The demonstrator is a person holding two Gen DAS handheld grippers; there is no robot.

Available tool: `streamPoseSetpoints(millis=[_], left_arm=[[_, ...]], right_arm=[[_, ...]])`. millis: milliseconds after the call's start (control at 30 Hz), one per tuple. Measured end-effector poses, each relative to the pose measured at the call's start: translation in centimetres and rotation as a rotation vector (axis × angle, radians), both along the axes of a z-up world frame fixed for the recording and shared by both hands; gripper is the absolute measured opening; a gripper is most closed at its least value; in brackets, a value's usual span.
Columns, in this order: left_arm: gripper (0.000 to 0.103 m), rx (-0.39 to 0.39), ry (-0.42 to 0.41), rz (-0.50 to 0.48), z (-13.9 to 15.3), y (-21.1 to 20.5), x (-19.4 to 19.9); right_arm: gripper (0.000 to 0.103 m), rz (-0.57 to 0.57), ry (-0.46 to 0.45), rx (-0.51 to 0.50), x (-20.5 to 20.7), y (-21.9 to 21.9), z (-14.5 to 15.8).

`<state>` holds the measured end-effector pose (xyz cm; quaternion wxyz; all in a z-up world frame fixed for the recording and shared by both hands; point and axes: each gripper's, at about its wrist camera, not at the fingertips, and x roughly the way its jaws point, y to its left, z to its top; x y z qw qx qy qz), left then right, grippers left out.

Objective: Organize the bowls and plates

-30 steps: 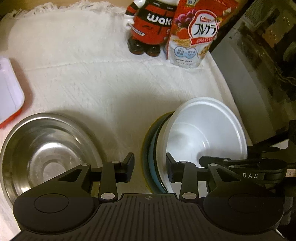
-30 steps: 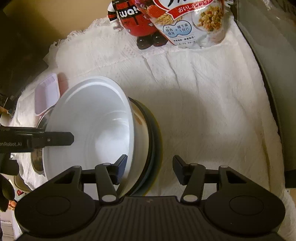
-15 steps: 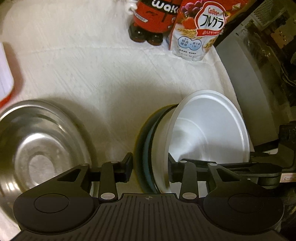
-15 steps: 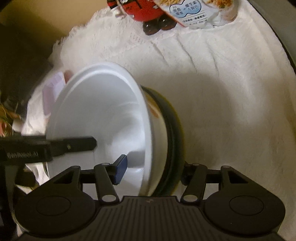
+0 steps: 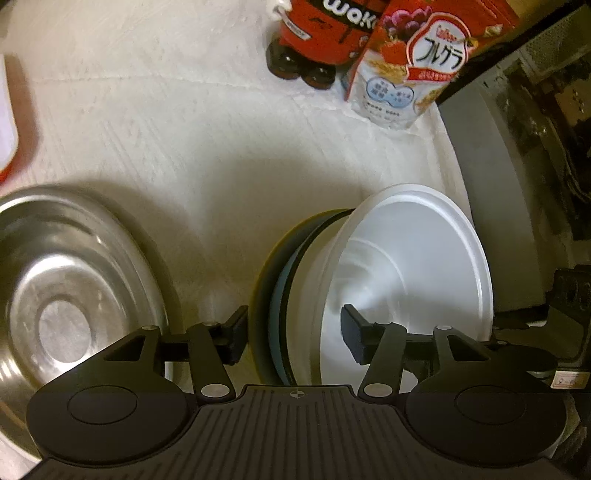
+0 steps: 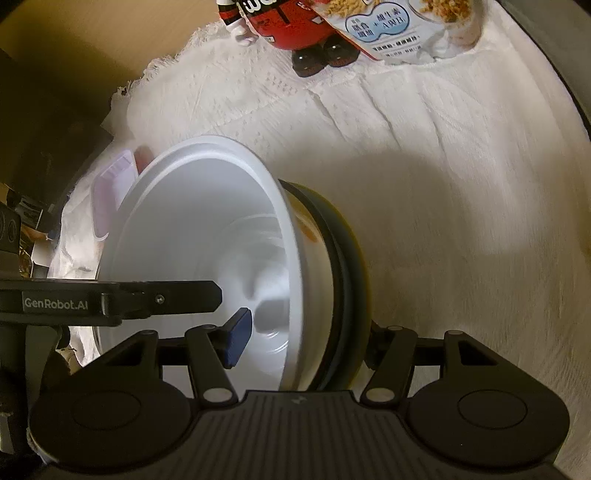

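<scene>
A stack of dishes with a white bowl [image 5: 413,258] on top of a dark plate [image 5: 280,280] shows between the fingers of both grippers. My left gripper [image 5: 293,334] straddles the stack's rim, one finger inside the bowl and one under the plates. My right gripper [image 6: 306,334] straddles the opposite rim of the same white bowl [image 6: 207,229] and plates [image 6: 343,266]. Both sets of fingers look closed against the stack, which is tilted. A steel bowl [image 5: 62,280] sits to the left on the white cloth.
A red figure bottle [image 5: 317,33] and a cereal bag [image 5: 417,62] stand at the back of the cloth. A pink-rimmed container [image 6: 110,192] lies at the left. A grey appliance wall [image 5: 498,166] borders the right side.
Both grippers have pushed further onto the stack's rim and their fingers now span it. The stack has tilted and risen in view; the steel bowl has slid left and down.
</scene>
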<state>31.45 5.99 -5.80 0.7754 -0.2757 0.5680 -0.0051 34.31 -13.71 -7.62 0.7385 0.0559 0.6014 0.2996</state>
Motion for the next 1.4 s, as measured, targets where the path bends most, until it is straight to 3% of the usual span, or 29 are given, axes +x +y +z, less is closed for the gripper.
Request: streamPoseSetpoints(millis=[200, 367, 600, 700, 833, 967, 1033, 1100, 1233, 1300, 1400], left_arm=[[0.057, 0.013, -0.033, 0.043, 0.7, 2.1, 2.0], [0.055, 0.013, -0.018, 0.064, -1.1, 2.9, 3.4], [0.053, 0.022, -0.116, 0.108, 2.2, 3.6, 0.9], [0.053, 0.082, -0.209, 0.172, 5.4, 4.4, -2.0], [0.053, 0.126, -0.319, 0.274, 8.5, 6.3, -6.4], [0.053, 0.249, -0.333, 0.354, 10.0, 8.6, -10.0], [0.053, 0.326, -0.301, 0.364, 9.9, 10.0, -11.2], [0.053, 0.345, -0.247, 0.371, 9.1, 11.8, -12.3], [0.053, 0.287, -0.176, 0.377, 6.2, 15.3, -14.0], [0.053, 0.233, -0.156, 0.372, 4.9, 16.6, -14.6], [0.053, 0.175, -0.131, 0.315, 3.0, 18.0, -15.2]], right_arm=[[0.061, -0.013, 0.004, 0.026, 2.3, 1.4, 0.6], [0.06, -0.014, -0.004, 0.007, 4.7, 2.7, 0.3], [0.06, 0.001, -0.056, -0.01, 5.3, 2.0, 1.0], [0.06, 0.008, -0.173, -0.001, 4.7, 0.2, 3.6], [0.06, 0.0, -0.394, 0.003, 3.3, -1.8, 7.6], [0.06, -0.021, -0.636, -0.071, 0.6, -1.5, 10.2], [0.06, -0.021, -0.683, -0.032, -0.8, -1.2, 11.4], [0.06, 0.026, -0.662, 0.029, -1.7, -0.3, 12.2], [0.06, 0.089, -0.614, 0.083, -4.0, 2.9, 12.7], [0.06, 0.109, -0.555, 0.098, -5.4, 5.3, 12.3], [0.06, 0.148, -0.397, 0.114, -7.6, 9.4, 10.4]])
